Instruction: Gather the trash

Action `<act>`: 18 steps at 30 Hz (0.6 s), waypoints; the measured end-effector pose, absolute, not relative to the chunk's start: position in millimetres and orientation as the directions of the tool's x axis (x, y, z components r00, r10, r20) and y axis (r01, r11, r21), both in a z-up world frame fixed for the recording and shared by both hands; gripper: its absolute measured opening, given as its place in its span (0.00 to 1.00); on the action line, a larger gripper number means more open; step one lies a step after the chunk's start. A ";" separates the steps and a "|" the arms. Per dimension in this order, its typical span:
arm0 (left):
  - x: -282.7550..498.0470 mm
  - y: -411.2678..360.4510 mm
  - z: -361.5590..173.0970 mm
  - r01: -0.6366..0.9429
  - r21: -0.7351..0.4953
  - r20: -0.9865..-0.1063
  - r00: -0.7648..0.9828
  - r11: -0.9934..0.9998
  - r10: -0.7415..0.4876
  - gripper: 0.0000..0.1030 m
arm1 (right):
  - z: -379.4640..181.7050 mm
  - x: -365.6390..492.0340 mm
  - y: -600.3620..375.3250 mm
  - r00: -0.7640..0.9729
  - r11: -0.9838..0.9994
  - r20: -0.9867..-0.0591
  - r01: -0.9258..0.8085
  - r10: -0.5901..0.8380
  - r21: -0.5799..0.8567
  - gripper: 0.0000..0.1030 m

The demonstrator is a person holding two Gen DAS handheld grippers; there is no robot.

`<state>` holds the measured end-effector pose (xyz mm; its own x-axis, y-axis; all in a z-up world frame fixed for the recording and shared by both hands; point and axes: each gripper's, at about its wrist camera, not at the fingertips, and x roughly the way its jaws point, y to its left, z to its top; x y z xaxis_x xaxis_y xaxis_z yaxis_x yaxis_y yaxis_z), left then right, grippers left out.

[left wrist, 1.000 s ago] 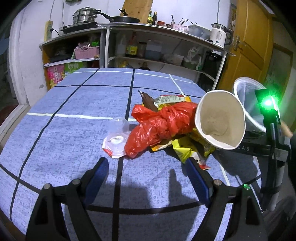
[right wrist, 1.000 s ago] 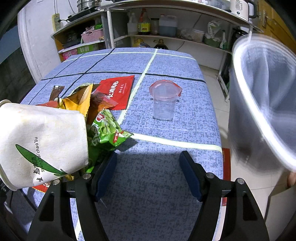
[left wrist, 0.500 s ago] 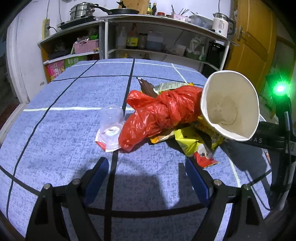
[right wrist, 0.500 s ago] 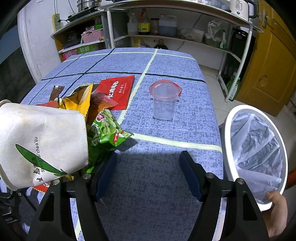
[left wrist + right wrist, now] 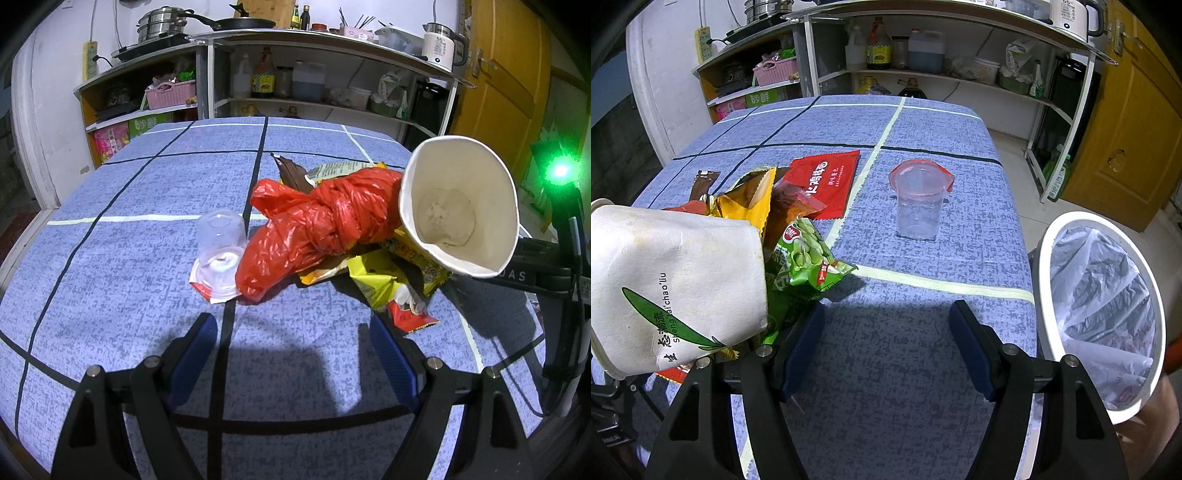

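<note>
A pile of trash lies on the blue checked tablecloth (image 5: 110, 258): a knotted red plastic bag (image 5: 314, 225), a white paper noodle cup (image 5: 458, 206) on its side, yellow wrappers (image 5: 376, 277) and a clear plastic cup (image 5: 219, 254) lying on its side. My left gripper (image 5: 295, 350) is open and empty, just short of the pile. In the right wrist view I see the noodle cup (image 5: 676, 291), a green snack bag (image 5: 805, 254), a red sachet (image 5: 823, 181) and an upright clear cup (image 5: 919, 206). My right gripper (image 5: 890, 350) is open and empty above bare cloth.
A white bin with a plastic liner (image 5: 1104, 310) is held by a hand beside the table's right edge. Kitchen shelves (image 5: 295, 92) with bottles and pots stand behind the table. A yellow door (image 5: 1126, 129) is at the right.
The lined bin dropped from close in front of the right camera to beside the table's right edge. The left gripper moved closer to the trash pile.
</note>
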<state>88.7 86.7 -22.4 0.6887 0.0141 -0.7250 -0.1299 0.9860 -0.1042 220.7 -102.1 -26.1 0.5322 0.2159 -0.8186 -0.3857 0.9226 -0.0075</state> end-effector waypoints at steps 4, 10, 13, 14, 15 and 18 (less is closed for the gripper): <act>87.9 87.4 -20.4 -0.126 -0.128 -0.721 0.693 0.984 -0.006 0.84 | -26.4 220.5 -102.1 0.532 0.923 -0.819 -0.386 0.216 -0.008 0.68; 83.4 86.3 -15.3 -0.114 -0.130 -0.699 0.715 0.985 -0.009 0.84 | -26.2 220.7 -102.2 0.532 0.922 -0.819 -0.386 0.216 -0.008 0.68; 81.0 89.2 -13.8 -0.125 -0.126 -0.691 0.723 0.984 0.003 0.84 | -26.5 220.6 -102.2 0.532 0.922 -0.819 -0.386 0.216 -0.008 0.68; 79.6 90.4 -13.2 -0.127 -0.129 -0.688 0.726 0.983 0.004 0.84 | -26.5 220.5 -101.8 0.532 0.922 -0.819 -0.386 0.215 -0.009 0.68; 79.5 91.7 -12.3 -0.129 -0.130 -0.686 0.728 0.983 0.005 0.84 | -26.6 220.4 -101.8 0.533 0.922 -0.819 -0.387 0.214 -0.010 0.68; 79.2 90.6 -11.8 -0.126 -0.117 -0.685 0.729 0.985 0.012 0.84 | -27.1 221.3 -102.5 0.531 0.923 -0.819 -0.385 0.217 -0.006 0.70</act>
